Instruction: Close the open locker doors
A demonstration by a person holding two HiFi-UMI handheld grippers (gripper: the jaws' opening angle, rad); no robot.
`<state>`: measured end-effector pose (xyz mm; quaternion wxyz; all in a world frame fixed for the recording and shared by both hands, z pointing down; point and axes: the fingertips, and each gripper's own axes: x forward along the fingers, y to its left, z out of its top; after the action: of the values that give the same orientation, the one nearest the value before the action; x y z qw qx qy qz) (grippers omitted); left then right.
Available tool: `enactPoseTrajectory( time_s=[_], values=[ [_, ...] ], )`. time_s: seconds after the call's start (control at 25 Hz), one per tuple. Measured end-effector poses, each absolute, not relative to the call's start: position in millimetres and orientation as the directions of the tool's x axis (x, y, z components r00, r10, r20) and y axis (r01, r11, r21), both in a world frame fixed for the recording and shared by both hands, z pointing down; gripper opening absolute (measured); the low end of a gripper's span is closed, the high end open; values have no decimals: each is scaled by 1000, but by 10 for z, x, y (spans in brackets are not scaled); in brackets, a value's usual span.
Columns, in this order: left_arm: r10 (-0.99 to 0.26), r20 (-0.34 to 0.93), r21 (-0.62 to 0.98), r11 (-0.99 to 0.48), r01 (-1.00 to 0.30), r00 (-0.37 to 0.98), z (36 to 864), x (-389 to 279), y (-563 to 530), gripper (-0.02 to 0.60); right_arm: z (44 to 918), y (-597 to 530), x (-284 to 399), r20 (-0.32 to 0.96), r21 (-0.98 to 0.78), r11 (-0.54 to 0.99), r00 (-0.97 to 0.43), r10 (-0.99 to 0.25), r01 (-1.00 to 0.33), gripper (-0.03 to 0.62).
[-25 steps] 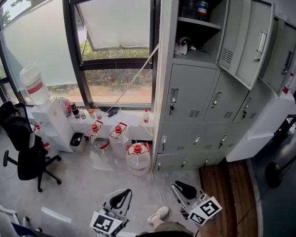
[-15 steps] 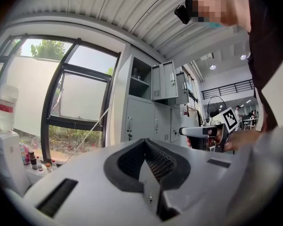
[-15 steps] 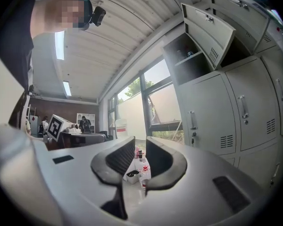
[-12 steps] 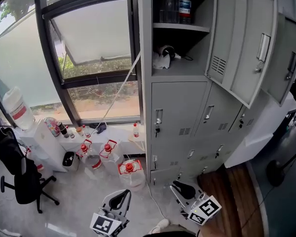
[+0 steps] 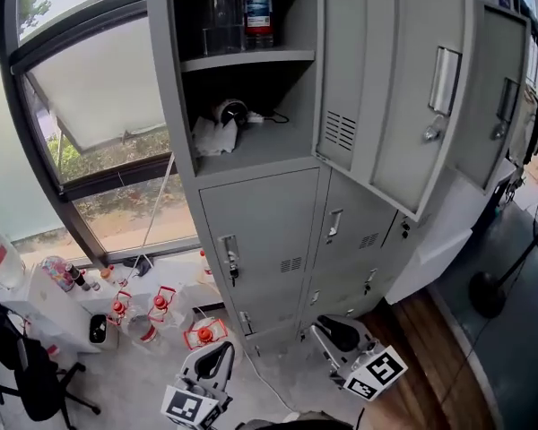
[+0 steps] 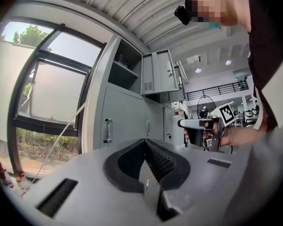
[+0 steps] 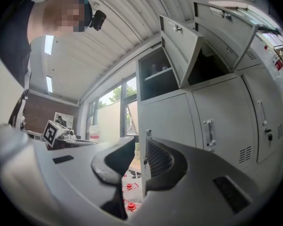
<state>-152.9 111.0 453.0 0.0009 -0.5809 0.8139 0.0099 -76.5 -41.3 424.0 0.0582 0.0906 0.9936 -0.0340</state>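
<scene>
The grey locker bank (image 5: 269,231) stands in front of me. Its top-left compartment (image 5: 242,88) is open, with bottles (image 5: 222,12) on the shelf and a crumpled cloth below. Its door (image 5: 386,88) is swung out to the right, and a second open door (image 5: 500,88) hangs further right. Both open doors (image 6: 158,72) show in the left gripper view, and the nearer door (image 7: 179,36) shows in the right gripper view. My left gripper (image 5: 217,359) (image 6: 144,147) is low, shut and empty. My right gripper (image 5: 336,334) (image 7: 140,142) is also low, its jaws slightly apart with nothing between them.
A large window (image 5: 99,106) is left of the lockers. Water jugs with red caps (image 5: 152,316) stand on the floor below it. An office chair (image 5: 22,374) is at the far left. A fan stand (image 5: 489,294) stands on the floor to the right.
The head view has swung right and closer to the lockers, so the open compartment and doors fill more of it. Both grippers stay low in the view.
</scene>
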Motion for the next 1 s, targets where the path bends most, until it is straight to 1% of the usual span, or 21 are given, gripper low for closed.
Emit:
enactPoseTrajectory(
  time_s=[0.2,0.48,0.76,1.0],
  values=[
    [-973,-11,14,230,-973,-230,4538,-1624,652,9,4132,-815,-707,-136,-49,996,-988,71,78,78],
    [-995,-47,-6,83,-997,-83,4398,-1734,158,9,3958,-1185,-586,-169,-41,995,-981,-94,-88,78],
    [-996,-27,-19,-89,-996,89,4374,-1859,-248,8,3713,-1484,-505,-209,-32,963,-940,-269,-269,78],
    [-973,-35,-25,-226,-974,227,4290,-1863,-592,9,3416,-1672,-445,-243,11,921,-895,-375,-389,78]
  ],
)
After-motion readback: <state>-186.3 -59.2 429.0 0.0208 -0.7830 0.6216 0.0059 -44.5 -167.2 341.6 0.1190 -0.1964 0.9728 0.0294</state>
